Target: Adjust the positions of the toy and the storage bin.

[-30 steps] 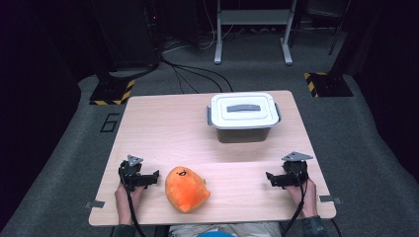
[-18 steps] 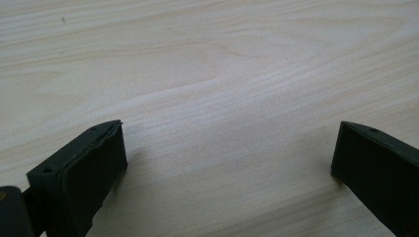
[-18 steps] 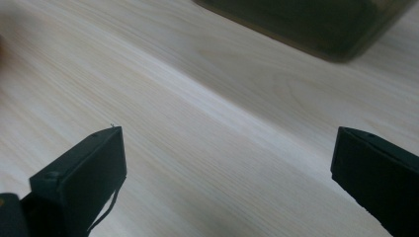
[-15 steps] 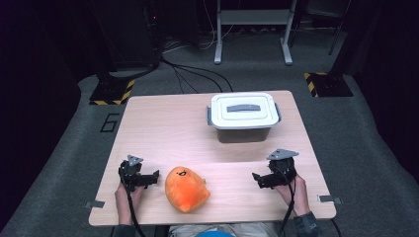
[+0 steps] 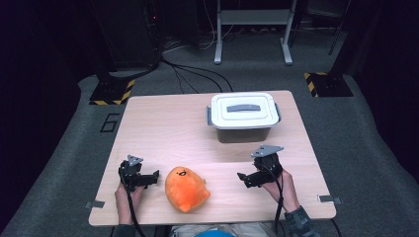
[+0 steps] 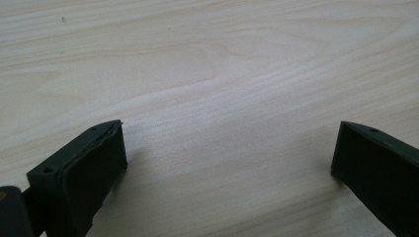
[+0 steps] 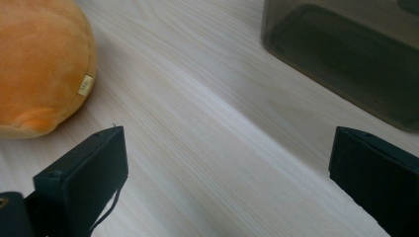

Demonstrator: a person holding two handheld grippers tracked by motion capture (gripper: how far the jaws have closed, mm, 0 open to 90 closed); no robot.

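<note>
An orange plush toy (image 5: 186,189) with a small face lies near the front edge of the wooden table (image 5: 168,128). Just left of it my left gripper (image 5: 150,177) rests low over the wood, open, with bare table between its jaws (image 6: 227,148). To the toy's right my right gripper (image 5: 243,178) is open too, pointing left toward the toy. In the right gripper view the toy (image 7: 42,64) sits at the upper left, well beyond the jaws (image 7: 227,168), which hold nothing. A grey storage box (image 5: 243,118) with a white lid stands behind the right gripper.
The box's dark translucent wall (image 7: 346,54) is close on the right in the right gripper view. Beyond the table are grey carpet, cables (image 5: 188,74), a metal stand (image 5: 252,29) and yellow-black floor markers (image 5: 111,91).
My right gripper has moved left and slightly forward, toward the middle of the table and the toy. The left gripper and the toy have stayed where they were.
</note>
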